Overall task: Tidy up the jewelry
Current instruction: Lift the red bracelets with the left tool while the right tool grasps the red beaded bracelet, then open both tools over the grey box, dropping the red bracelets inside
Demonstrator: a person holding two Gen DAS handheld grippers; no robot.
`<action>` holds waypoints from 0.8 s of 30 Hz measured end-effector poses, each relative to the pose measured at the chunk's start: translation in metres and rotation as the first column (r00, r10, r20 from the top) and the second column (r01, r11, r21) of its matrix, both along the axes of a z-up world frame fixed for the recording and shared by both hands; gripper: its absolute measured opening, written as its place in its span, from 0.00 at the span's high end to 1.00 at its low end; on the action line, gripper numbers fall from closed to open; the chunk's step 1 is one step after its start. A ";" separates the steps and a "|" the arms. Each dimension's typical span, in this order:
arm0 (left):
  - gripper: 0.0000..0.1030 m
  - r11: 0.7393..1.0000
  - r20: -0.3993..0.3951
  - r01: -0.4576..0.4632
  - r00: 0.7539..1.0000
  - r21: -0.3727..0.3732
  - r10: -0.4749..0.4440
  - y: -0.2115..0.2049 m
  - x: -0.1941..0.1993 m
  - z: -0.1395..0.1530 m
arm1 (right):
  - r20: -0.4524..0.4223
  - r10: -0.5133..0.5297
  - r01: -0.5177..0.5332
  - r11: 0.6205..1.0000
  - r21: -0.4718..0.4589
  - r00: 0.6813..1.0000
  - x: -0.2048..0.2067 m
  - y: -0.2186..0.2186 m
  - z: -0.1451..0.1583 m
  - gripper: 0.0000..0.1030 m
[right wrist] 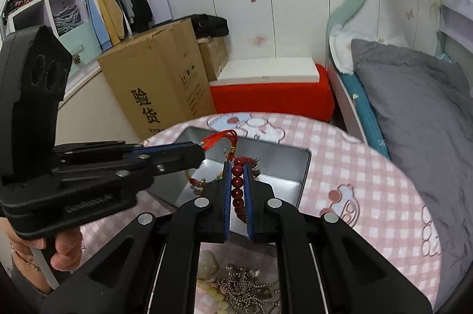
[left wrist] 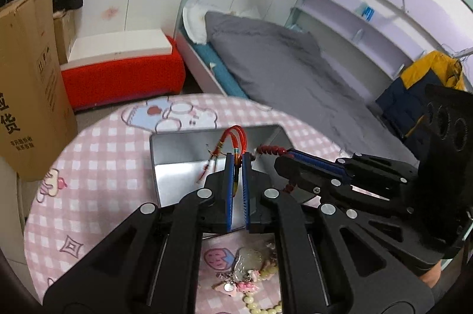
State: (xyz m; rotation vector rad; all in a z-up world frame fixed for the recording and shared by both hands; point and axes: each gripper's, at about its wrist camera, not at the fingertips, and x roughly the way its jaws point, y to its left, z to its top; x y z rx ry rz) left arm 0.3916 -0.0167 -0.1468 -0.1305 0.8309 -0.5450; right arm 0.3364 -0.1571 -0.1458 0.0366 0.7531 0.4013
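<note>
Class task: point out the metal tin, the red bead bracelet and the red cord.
metal tin (left wrist: 177, 175), left wrist view, bare inner floor.
red bead bracelet (right wrist: 237, 182), right wrist view, a bead between the pads.
red cord (left wrist: 236, 133), left wrist view, the loop's top.

Black linkage claw (left wrist: 237, 160) with blue ribbed pads (right wrist: 227, 195), silver rivets (left wrist: 206, 192), embossed lettering.

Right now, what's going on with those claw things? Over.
Left gripper shut on red cord. Right gripper shut on dark red beads. Both over silver metal tin. Nothing blocking.
</note>
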 end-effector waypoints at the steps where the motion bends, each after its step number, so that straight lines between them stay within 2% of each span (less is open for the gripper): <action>1: 0.94 1.000 -0.003 -0.002 1.000 0.009 0.002 -0.002 0.000 -0.002 | -0.006 -0.001 0.001 1.000 0.003 1.000 0.001 -0.001 -0.002 0.94; 7: 0.94 1.000 -0.053 -0.027 0.998 0.014 0.028 0.002 0.001 -0.013 | -0.034 -0.012 0.012 1.000 0.015 0.999 -0.002 -0.004 -0.012 0.91; 9: 0.93 0.999 -0.063 -0.031 0.998 0.012 0.031 0.004 -0.002 -0.013 | -0.033 -0.022 0.023 0.999 0.027 0.999 -0.005 -0.008 -0.010 0.85; 10: 0.88 0.999 -0.059 -0.035 0.998 0.017 0.036 0.006 -0.004 -0.011 | -0.031 -0.026 0.027 0.999 0.030 0.999 -0.006 -0.008 -0.008 0.84; 11: 0.71 0.999 -0.051 -0.040 0.998 0.024 0.042 0.007 -0.006 -0.010 | -0.025 -0.029 0.030 0.999 0.032 0.999 -0.010 -0.010 -0.005 0.82; 12: 0.42 0.998 -0.039 -0.051 0.998 0.027 0.052 0.009 -0.011 -0.006 | -0.015 -0.031 0.032 0.999 0.036 0.999 -0.015 -0.012 -0.001 0.81; 13: 0.35 0.998 -0.024 -0.061 0.998 0.020 0.062 0.011 -0.015 -0.003 | -0.011 -0.033 0.034 0.999 0.038 0.999 -0.016 -0.014 0.002 0.81; 19: 0.35 0.996 0.075 -0.086 0.994 0.036 0.083 0.020 -0.054 0.017 | 0.027 -0.038 0.038 0.999 0.027 0.999 -0.049 -0.025 0.018 0.78; 24: 0.35 0.993 0.096 -0.091 0.992 0.072 0.084 0.019 -0.086 0.018 | 0.037 -0.052 0.052 0.999 0.004 0.998 -0.081 -0.030 0.021 0.73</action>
